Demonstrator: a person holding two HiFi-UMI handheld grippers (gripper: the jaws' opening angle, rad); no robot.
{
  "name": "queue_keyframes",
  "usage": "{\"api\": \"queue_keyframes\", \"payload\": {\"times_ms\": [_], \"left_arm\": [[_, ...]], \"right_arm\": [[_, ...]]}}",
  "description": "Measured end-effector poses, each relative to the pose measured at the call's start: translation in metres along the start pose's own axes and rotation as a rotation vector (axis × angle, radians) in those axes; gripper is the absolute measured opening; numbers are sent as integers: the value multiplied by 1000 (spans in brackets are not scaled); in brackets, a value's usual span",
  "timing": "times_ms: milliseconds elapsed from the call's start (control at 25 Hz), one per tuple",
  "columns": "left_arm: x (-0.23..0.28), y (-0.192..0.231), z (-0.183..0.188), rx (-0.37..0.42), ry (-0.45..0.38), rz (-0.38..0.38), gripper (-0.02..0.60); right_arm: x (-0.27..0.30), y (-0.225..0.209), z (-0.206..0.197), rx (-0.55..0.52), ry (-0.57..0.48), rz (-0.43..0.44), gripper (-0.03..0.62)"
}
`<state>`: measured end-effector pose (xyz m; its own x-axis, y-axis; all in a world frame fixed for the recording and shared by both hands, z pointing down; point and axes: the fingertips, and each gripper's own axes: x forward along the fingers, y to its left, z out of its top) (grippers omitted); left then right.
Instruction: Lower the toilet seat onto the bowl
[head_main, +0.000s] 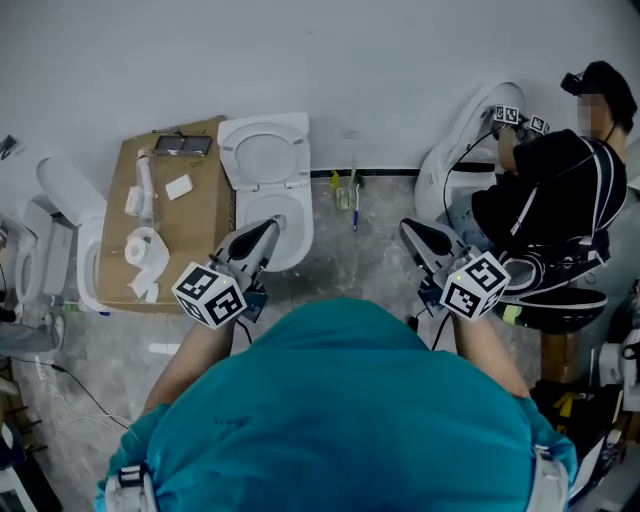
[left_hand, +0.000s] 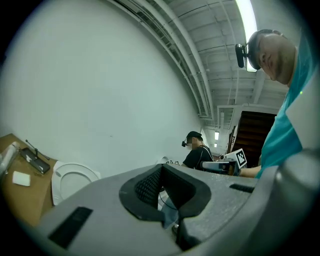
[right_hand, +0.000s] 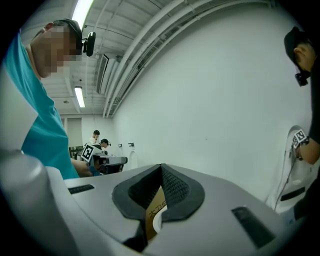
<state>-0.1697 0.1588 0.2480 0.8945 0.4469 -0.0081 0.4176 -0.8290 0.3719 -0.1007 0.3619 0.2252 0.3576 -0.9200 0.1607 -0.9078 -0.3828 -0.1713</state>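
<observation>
A white toilet stands against the wall in the head view, its seat (head_main: 263, 156) raised upright above the bowl (head_main: 296, 236). My left gripper (head_main: 270, 226) is shut and empty, its tips hanging over the bowl's near left rim without touching it. My right gripper (head_main: 405, 226) is also shut, over the floor to the right of the bowl. In the left gripper view the closed jaws (left_hand: 161, 168) point up at the wall, with the raised seat (left_hand: 72, 181) low on the left. The right gripper view shows its jaws (right_hand: 161, 167) closed on nothing.
A cardboard box (head_main: 196, 215) left of the toilet carries a paper roll (head_main: 148, 248) and a dark device (head_main: 182, 146). Another toilet (head_main: 72, 215) stands further left. On the right a person (head_main: 555, 205) works at a third toilet (head_main: 462, 140). Small items (head_main: 346, 194) lie by the wall.
</observation>
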Motion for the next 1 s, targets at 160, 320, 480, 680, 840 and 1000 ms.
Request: {"api": "queue_keyframes", "payload": {"times_ms": [160, 320, 480, 680, 840, 1000], "left_arm": [[18, 47, 13, -14, 9, -5, 5], [35, 79, 17, -42, 5, 16, 5], [59, 104, 16, -49, 5, 58, 5], [99, 132, 16, -46, 8, 154, 5], [141, 154, 19, -62, -19, 254, 5], [176, 170, 20, -99, -54, 356, 5]], "right_arm": [[50, -20, 11, -12, 13, -9, -2], [84, -43, 16, -16, 34, 11, -2], [119, -81, 19, 0, 38, 51, -2], [163, -138, 32, -7, 41, 154, -2], [193, -190, 41, -24, 57, 238, -2], [221, -224, 52, -66, 84, 346, -2]]}}
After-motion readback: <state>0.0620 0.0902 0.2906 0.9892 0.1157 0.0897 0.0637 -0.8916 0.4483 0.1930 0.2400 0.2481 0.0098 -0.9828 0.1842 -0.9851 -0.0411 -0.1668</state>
